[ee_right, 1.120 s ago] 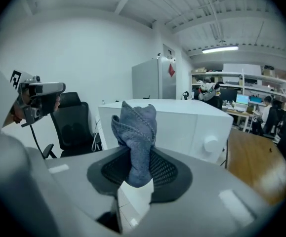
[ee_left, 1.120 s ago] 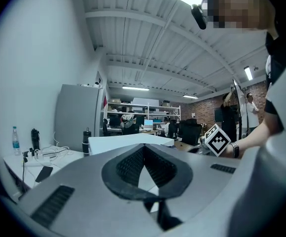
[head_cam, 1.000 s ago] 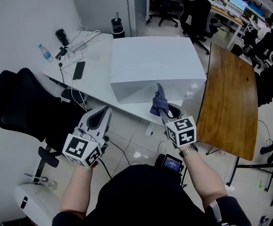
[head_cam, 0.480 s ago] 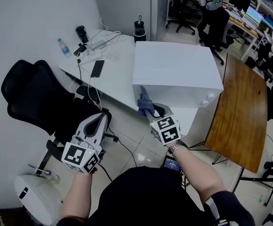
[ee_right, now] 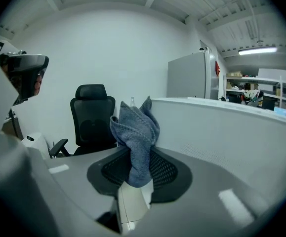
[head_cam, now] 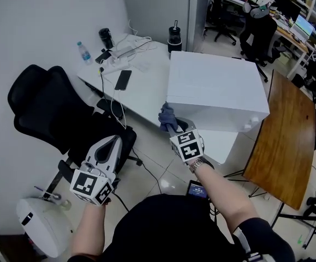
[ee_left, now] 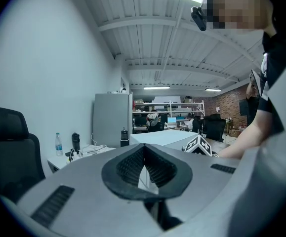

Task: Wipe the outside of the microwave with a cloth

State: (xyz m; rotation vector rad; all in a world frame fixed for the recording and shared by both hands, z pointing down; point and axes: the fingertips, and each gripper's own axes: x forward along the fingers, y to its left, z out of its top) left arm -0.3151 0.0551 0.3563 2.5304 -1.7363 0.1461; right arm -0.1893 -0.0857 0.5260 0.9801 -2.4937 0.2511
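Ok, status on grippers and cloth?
Right gripper shut on cloth, by microwave corner. Left gripper shut, empty. Nothing seen in the way.

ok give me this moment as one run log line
left gripper: shut, empty | right gripper: shut on cloth | cloth: beside microwave corner, contact unclear

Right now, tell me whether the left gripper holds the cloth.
No, the cloth is pinched in the right gripper; the left gripper is shut and empty.
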